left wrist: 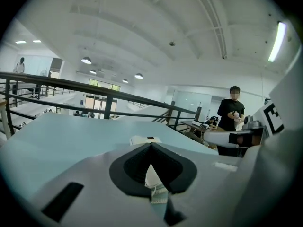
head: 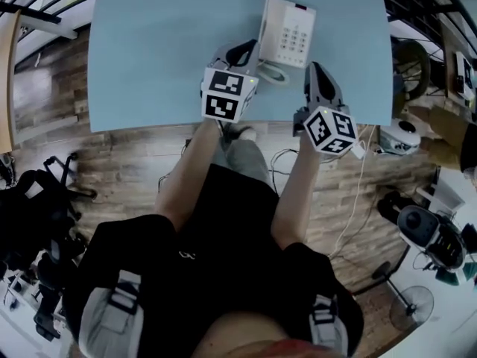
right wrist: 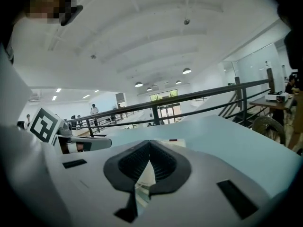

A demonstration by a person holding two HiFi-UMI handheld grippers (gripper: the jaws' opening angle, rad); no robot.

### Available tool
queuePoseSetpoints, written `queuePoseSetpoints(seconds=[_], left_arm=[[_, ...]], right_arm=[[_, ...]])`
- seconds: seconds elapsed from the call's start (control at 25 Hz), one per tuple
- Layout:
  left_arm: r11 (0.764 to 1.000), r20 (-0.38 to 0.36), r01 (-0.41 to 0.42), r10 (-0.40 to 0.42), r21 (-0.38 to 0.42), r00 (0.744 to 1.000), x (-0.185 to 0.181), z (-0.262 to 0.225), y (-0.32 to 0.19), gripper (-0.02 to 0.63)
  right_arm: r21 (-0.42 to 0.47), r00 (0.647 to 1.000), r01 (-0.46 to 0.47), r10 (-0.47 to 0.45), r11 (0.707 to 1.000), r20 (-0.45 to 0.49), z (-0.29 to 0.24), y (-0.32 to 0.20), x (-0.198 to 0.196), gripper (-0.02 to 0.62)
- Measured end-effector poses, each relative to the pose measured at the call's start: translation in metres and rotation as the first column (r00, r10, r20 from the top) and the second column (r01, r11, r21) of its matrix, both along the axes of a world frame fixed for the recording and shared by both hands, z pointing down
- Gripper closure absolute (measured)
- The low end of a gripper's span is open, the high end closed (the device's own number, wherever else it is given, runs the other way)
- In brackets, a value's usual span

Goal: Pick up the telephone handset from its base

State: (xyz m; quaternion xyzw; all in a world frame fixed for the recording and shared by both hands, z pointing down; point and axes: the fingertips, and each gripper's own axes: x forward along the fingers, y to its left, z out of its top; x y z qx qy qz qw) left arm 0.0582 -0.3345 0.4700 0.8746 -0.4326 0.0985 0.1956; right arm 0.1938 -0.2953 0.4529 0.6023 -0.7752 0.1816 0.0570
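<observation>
- Wooden floor (head: 127,155): seen below the tabletop's near edge, strewn with cables and gear on the right.
- Light blue tabletop (head: 149,51): fills the upper head view; carries only the telephone.
- Dark railing (left wrist: 94,91): runs behind the tabletop's far edge in both gripper views.
- Person in a black top (left wrist: 232,113): stands beyond the railing, off to the right in the left gripper view.
- White telephone base (head: 296,36): sits towards the tabletop's right half, keypad up.
- Telephone handset (head: 267,28): lies in its cradle along the base's left side, near end rounded towards the person.
- Left claw (head: 240,51): closed tight, nothing between the jaws; hovers just left of the handset's near end, pointing slightly downward. Cannot tell whether touching.
- Right claw (head: 318,71): likewise pressed together and empty; sits just off the base's near right corner.
- In each gripper view, only a sliver of white telephone (left wrist: 144,139) shows past the joined jaw tips.
</observation>
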Motion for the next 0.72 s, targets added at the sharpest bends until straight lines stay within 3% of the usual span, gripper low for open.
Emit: queuePoseSetpoints(seconds=[0.16,0.44,0.56,0.72], left_arm=[[0.999,-0.003,-0.019,0.019,-0.038,1.0,0.015,0.014,-0.005,0.606],[0.994,0.01,0.027,-0.026,-0.104,1.0,0.016,0.046,-0.018,0.606],[0.989,-0.009,0.025,-0.027,-0.147,1.0,0.019,0.067,-0.031,0.606],[0.978,-0.074,-0.018,0.002,-0.209,0.997,0.035,0.089,-0.047,0.524]], right_arm=[[-0.027,0.999,-0.047,0.047,0.999,0.016,0.015,-0.006,0.023,0.598],[-0.065,0.998,0.028,-0.024,0.998,0.051,0.039,-0.016,0.003,0.598],[-0.094,0.998,0.014,-0.009,0.996,0.058,0.054,-0.017,0.012,0.598],[-0.132,0.998,-0.015,0.023,0.991,0.055,0.07,-0.014,0.03,0.598]])
